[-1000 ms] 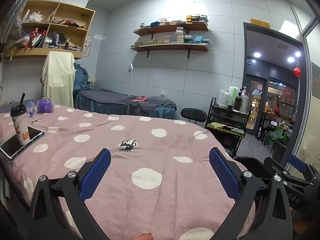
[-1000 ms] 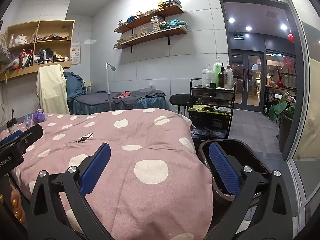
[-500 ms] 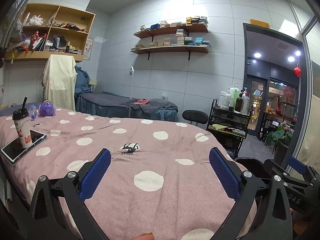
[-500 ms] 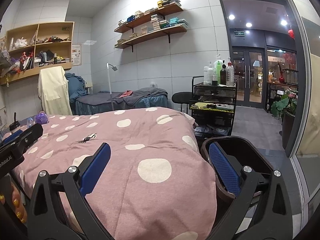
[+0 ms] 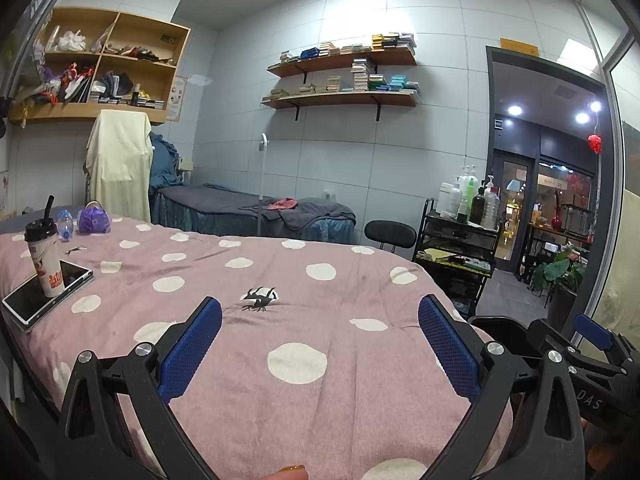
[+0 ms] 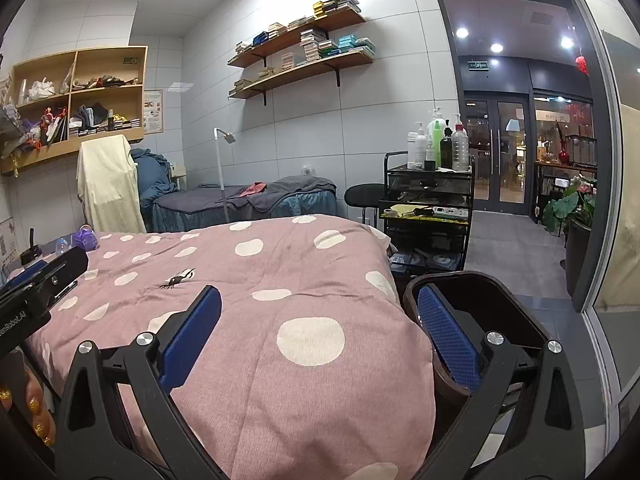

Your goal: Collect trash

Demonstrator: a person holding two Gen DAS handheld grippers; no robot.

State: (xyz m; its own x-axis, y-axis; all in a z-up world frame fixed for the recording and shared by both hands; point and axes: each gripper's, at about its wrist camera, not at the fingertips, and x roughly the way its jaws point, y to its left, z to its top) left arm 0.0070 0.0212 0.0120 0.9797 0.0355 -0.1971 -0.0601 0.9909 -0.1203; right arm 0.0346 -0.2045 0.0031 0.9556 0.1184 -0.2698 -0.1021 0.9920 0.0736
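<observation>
Both grippers hang over the near edge of a bed [image 5: 320, 288] covered by a pink quilt with white dots. The left gripper [image 5: 320, 344] has its blue-padded fingers [image 5: 192, 344] spread wide, with nothing between them; the right gripper [image 6: 320, 340] is likewise spread wide and empty. On the quilt's far left side a drink cup [image 5: 43, 256] with a dark lid and straw stands upright on a tablet [image 5: 48, 290] that lies flat. Beyond the cup, near the head of the bed, lie a small clear bottle [image 5: 64, 226] and a crumpled purple bag [image 5: 94, 219], just beside each other. A small black hair clip [image 5: 259, 299] lies near the middle of the quilt, ahead of the left gripper. A dark, open-topped bin [image 6: 480, 304] stands on the floor just beside the bed's right corner, partly behind the right gripper's right finger. A black cart [image 6: 428, 204] carrying bottles stands farther back.
</observation>
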